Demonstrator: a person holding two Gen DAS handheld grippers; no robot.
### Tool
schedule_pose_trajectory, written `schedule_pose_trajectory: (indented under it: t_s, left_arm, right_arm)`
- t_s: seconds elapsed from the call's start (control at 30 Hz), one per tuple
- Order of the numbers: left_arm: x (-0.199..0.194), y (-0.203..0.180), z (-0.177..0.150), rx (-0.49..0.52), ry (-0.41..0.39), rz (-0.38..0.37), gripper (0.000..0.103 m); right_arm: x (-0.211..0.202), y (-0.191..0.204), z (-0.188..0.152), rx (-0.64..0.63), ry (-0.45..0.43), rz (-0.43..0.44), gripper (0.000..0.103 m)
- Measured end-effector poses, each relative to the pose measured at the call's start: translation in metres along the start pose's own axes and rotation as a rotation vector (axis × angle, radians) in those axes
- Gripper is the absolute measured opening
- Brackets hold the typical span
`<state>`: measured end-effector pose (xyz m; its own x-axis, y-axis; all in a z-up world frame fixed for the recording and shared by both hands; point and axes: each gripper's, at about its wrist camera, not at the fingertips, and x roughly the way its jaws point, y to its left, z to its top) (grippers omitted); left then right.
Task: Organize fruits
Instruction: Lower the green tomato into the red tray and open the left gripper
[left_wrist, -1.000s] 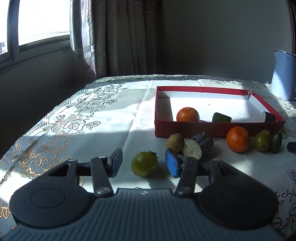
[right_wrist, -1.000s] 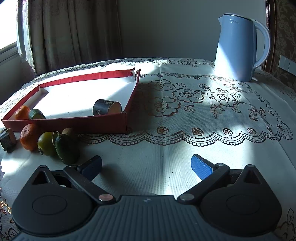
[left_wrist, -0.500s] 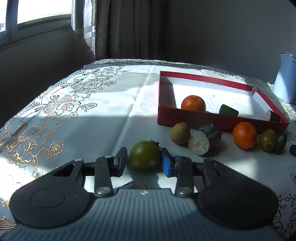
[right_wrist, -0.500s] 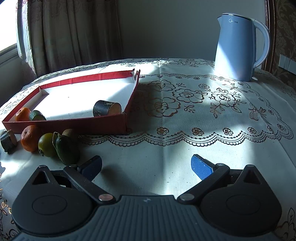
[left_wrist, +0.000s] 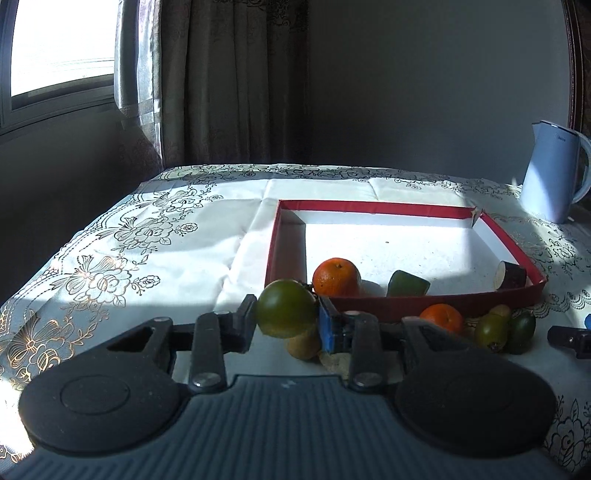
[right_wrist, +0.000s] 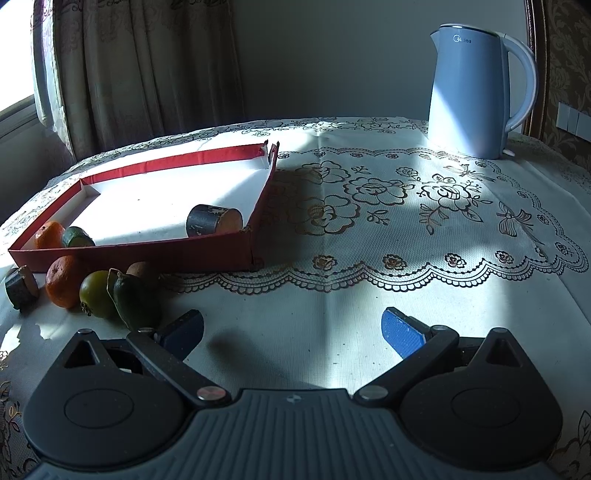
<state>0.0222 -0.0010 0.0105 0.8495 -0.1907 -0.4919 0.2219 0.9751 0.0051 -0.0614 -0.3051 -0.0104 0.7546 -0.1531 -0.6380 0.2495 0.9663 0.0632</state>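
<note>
My left gripper (left_wrist: 286, 321) is shut on a round green fruit (left_wrist: 286, 308), held above the tablecloth just before the near left corner of the red tray (left_wrist: 436, 302). Inside the tray lie an orange (left_wrist: 336, 277), a green piece (left_wrist: 408, 283) and a dark cut cylinder (left_wrist: 511, 274). On the cloth in front of the tray sit another orange (left_wrist: 441, 317), a brown fruit (left_wrist: 303, 345), two green fruits (left_wrist: 491, 330) and a cut log piece (right_wrist: 20, 288). My right gripper (right_wrist: 291, 330) stands open over bare cloth, nothing between its fingers.
A pale blue kettle (right_wrist: 476, 88) stands at the back right of the table. Curtains and a window lie beyond the far left edge. The flowered tablecloth (right_wrist: 406, 229) is bare to the right of the tray.
My left gripper closed on the green fruit and lifted it off the cloth toward the tray. The right gripper has not moved.
</note>
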Motion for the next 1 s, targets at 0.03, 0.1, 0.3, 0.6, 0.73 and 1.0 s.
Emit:
schedule_pose_trajectory:
  t_s: [0.03,0.1,0.3,0.6,0.73,1.0]
  left_arm:
    - [0.004,-0.003,0.004,0.004,-0.001,-0.001,0.031]
    - [0.018,-0.011,0.015,0.013,-0.001,-0.005,0.031]
    - [0.054,-0.018,0.029,0.033,0.021,0.058,0.031]
    - [0.072,-0.019,0.025,0.025,0.015,0.085,0.032]
    - [0.074,-0.019,0.025,0.021,0.006,0.089,0.032]
    - [0.069,-0.022,0.026,0.028,-0.048,0.118,0.074]
  right_arm:
    - [0.000,0.000,0.000,0.000,0.000,0.000,0.103]
    - [0.000,0.000,0.000,-0.001,0.000,-0.001,0.103]
    - [0.000,0.000,0.000,-0.003,0.001,-0.002,0.103]
    - [0.000,0.001,0.000,-0.007,0.002,-0.005,0.103]
    - [0.001,0.002,0.000,-0.011,0.003,-0.008,0.103]
    - [0.001,0.003,0.000,-0.013,0.004,-0.008,0.103]
